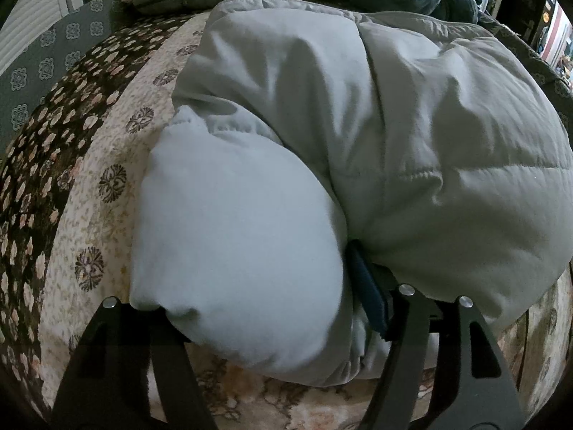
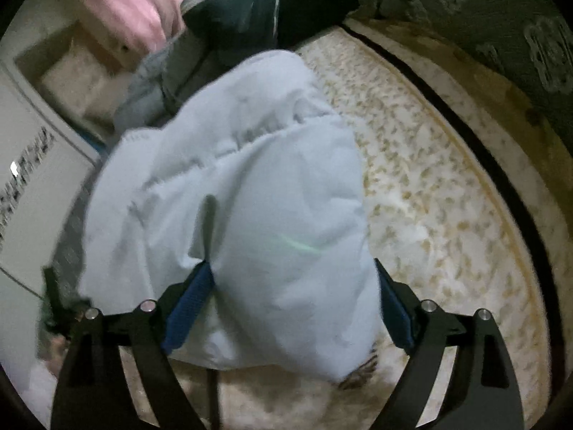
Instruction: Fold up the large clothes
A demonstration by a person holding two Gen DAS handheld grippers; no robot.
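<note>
Jacket (image 1: 412, 136) — pale grey, puffy, bundled — on bedspread (image 1: 107, 215).

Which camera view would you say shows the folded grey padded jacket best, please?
The left wrist view: the grey padded jacket lies sharp there, its folded body and sleeve on the patterned bedspread. The right wrist view gives only one blurred bulge of it.
</note>
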